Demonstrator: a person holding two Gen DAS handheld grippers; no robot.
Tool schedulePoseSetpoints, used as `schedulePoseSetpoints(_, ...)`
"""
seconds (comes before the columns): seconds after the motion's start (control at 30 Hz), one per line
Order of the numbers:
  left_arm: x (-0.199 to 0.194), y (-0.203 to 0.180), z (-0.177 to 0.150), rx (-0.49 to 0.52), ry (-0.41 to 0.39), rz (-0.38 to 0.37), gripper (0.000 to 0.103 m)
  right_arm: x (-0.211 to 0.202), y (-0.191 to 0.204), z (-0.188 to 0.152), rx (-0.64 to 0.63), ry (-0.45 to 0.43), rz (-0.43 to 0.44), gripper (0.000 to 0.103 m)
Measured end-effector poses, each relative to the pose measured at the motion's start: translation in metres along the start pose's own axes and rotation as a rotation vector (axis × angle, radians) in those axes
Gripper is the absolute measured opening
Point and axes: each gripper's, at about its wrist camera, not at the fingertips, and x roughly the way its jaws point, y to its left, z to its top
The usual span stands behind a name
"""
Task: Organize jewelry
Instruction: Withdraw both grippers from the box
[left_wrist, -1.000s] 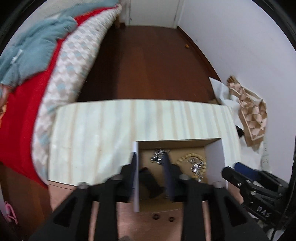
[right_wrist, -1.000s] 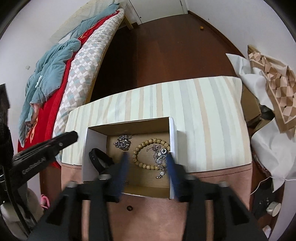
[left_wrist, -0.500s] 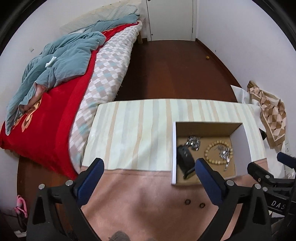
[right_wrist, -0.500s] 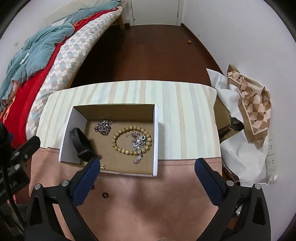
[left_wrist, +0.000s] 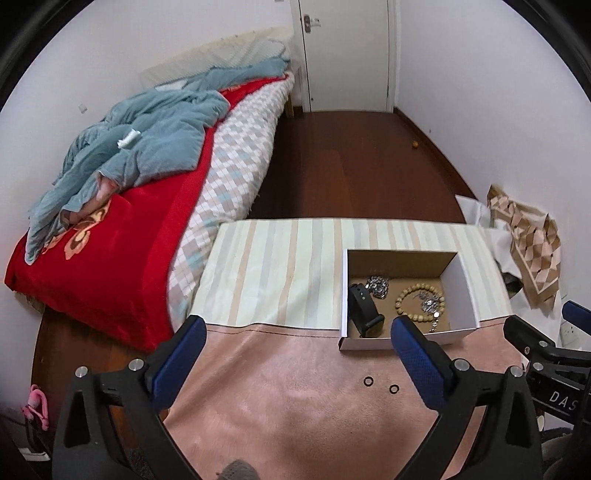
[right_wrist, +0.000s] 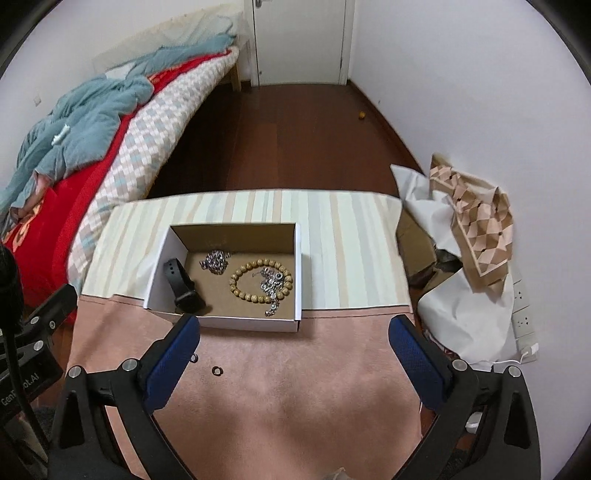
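Left wrist view: left hand-held gripper (left_wrist: 293, 328) spread, empty. Box (left_wrist: 463, 273) on table (left_wrist: 258, 369) holds watch (left_wrist: 364, 308), bead bracelet (left_wrist: 419, 302), chains. Two rings (left_wrist: 380, 384) outside; tiny, likely to slip.

Right wrist view: right hand-held gripper (right_wrist: 293, 328) spread, empty; one ring (right_wrist: 217, 370) clear, other half hidden behind a finger.

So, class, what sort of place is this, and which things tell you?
Most likely a bedroom: a bed with a rumpled blue blanket, a closed door and a wooden floor.
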Motion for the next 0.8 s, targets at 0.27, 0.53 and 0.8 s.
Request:
schedulePoseSetpoints(0.27, -0.045, 0.002, -0.006, -0.004, -0.086, -0.013, 0.102, -0.052, -0.007, -0.011, 0.024, -0.107, -0.016, 0.103)
schedulePoseSetpoints(0.53, -0.068, 0.003, -0.015, -0.005, -0.122, -0.035, 0.102, -0.078, -0.009, -0.026, 0.021, -0.142, -0.018, 0.103)
schedulePoseSetpoints(0.8, -0.035, 0.01, -0.027, -0.022, -0.063, 0.051, 0.102, -0.043, -0.001, -0.04, 0.019, -0.072, 0.081, 0.103)
